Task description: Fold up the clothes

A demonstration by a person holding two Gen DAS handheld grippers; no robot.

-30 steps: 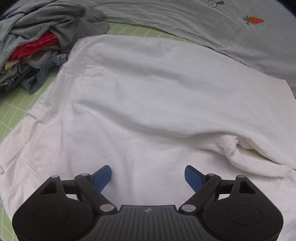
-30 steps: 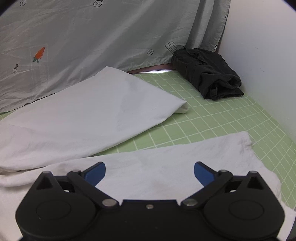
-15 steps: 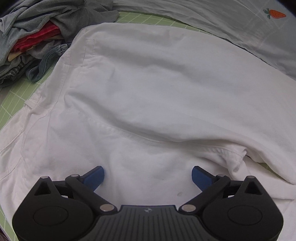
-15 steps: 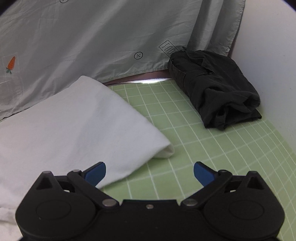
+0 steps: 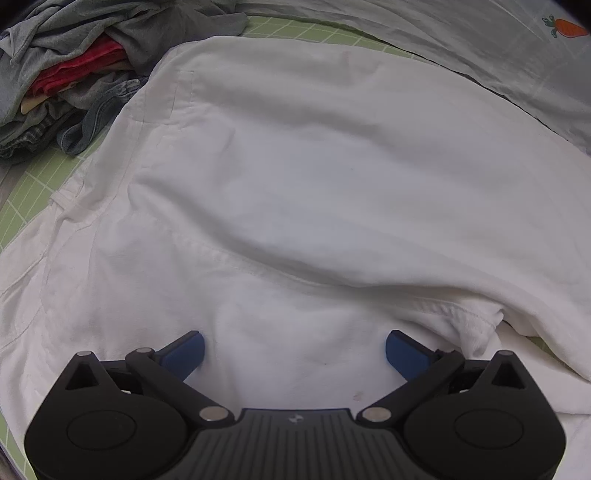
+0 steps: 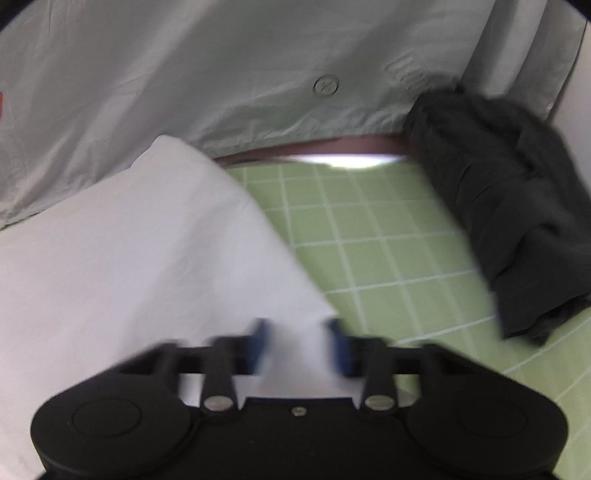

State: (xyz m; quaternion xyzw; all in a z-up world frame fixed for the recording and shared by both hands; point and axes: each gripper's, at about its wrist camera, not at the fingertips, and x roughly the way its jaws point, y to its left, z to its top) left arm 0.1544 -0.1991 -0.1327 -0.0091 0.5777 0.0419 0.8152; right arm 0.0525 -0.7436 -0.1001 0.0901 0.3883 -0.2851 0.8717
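Note:
White trousers (image 5: 295, 192) lie spread flat on the green grid mat, filling the left wrist view. My left gripper (image 5: 294, 350) hovers open just over the seat area, with nothing between its blue pads. In the right wrist view, one trouser leg (image 6: 140, 258) runs in from the left and ends at a corner by my right gripper (image 6: 298, 345). That gripper is motion-blurred. Its jaws stand about halfway closed, with the leg's end corner between the blue pads and a gap still showing.
A pile of grey, red and denim clothes (image 5: 74, 74) sits at the mat's far left. A folded dark garment (image 6: 517, 214) lies at the right against the white wall. A grey sheet with a carrot print (image 5: 565, 27) hangs behind. Bare green mat (image 6: 388, 258) shows between leg and dark garment.
My right gripper moved forward and down to the end of the trouser leg, and its jaws narrowed around the corner. My left gripper drifted slightly closer over the trousers and stayed open.

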